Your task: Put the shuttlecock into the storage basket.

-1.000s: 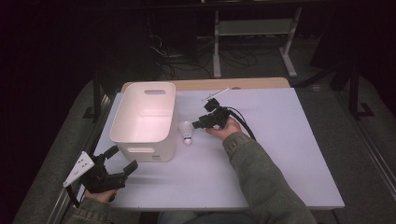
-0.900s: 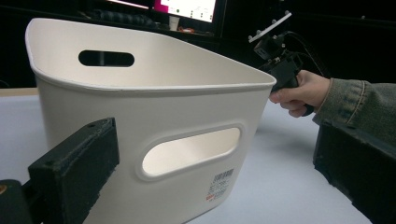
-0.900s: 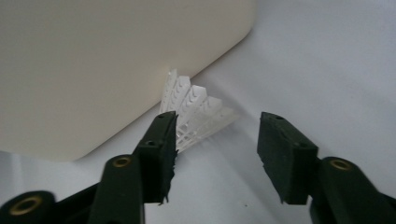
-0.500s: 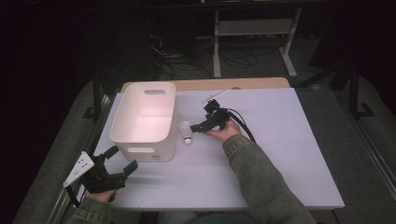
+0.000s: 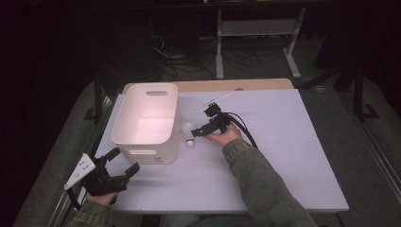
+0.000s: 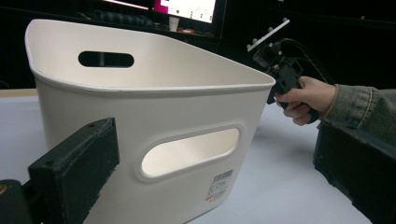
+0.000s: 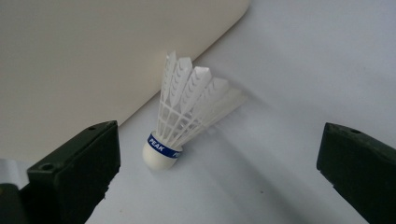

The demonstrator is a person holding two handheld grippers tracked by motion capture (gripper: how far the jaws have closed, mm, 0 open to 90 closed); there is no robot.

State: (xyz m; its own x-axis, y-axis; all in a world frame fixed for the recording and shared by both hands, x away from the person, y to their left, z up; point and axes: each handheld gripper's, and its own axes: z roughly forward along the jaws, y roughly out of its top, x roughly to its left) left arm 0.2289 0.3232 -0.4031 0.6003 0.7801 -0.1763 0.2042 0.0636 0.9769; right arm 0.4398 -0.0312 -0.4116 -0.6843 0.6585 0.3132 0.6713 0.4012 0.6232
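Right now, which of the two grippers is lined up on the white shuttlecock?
The right gripper: open beside the white feather shuttlecock by the white plastic bin. The left gripper waits at the table's near-left corner.

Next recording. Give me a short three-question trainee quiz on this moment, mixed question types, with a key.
1. True or false: the right claw is shut on the shuttlecock.
2. Multiple choice: where does the shuttlecock lie? A) inside the white bin B) on the table beside the white bin C) at the table's right edge.
3. Short answer: what word is printed on the blue band around the shuttlecock's cork?

Key
1. False: its jaws stand wide apart, with the shuttlecock on the table between them, untouched.
2. B.
3. PEAK.

The left claw, also open, is near the table's front left corner, facing the bin's handle slot.
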